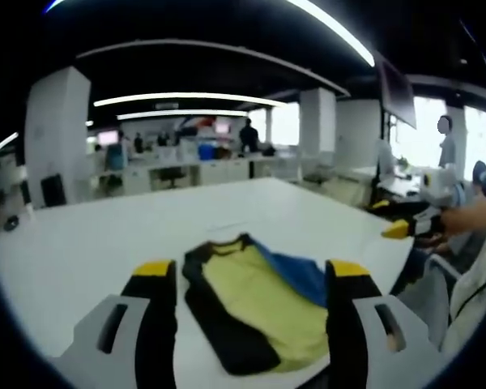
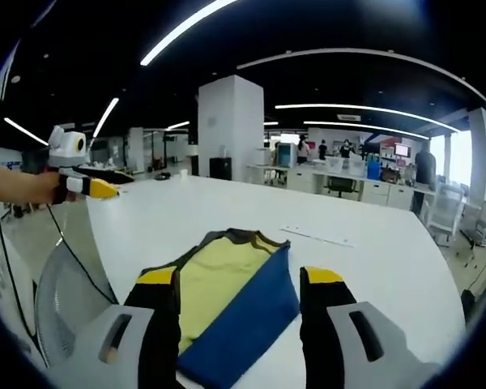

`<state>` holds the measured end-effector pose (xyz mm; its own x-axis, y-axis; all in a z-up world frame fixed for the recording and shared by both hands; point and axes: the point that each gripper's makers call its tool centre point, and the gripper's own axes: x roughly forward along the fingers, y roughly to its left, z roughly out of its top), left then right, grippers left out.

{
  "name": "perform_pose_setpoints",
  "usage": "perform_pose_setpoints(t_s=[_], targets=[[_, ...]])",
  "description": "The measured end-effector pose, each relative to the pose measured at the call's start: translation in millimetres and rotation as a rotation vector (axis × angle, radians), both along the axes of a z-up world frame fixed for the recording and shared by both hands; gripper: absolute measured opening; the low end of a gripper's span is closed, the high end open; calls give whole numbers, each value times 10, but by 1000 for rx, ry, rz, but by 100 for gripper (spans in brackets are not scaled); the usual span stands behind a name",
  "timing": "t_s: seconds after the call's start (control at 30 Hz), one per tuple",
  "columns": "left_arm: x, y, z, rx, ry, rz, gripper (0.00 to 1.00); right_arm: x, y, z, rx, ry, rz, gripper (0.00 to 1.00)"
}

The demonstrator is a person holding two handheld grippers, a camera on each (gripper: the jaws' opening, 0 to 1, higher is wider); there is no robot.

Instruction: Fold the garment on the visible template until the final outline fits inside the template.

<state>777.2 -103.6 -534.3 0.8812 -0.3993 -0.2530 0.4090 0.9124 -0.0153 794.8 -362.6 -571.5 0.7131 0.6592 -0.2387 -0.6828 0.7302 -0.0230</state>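
Observation:
A folded garment (image 1: 251, 304), yellow-green with black sleeves and a blue panel, lies flat on the white table (image 1: 105, 235). My left gripper (image 1: 251, 267) is open, its yellow-tipped jaws spread either side of the garment's near end and above it, holding nothing. In the right gripper view the same garment (image 2: 227, 300) lies with its blue panel nearest. My right gripper (image 2: 239, 275) is open too, held over that edge without touching it. Each gripper shows in the other's view, held in a hand off the table's side: right gripper (image 1: 397, 229), left gripper (image 2: 89, 186). Faint thin marks (image 2: 316, 237) cross the table beyond the garment.
A white mesh chair (image 2: 61, 300) stands by the table's near corner. The table's edge (image 1: 405, 251) runs close to the garment on one side. Desks, white pillars (image 2: 235, 126) and people (image 1: 445, 142) are in the office behind.

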Motion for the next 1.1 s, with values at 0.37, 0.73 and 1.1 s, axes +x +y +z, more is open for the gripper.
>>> perform_pose_setpoints(t_s=[0.37, 0.73, 1.1], targets=[[-33, 11, -150, -10, 34, 13, 68, -199, 182, -458, -137, 52, 96, 59], [-115, -16, -286, 1, 67, 3, 67, -298, 271, -897, -224, 122, 150, 58], [-137, -47, -312, -5, 94, -37, 73, -371, 330, -1224, -283, 202, 196, 60]])
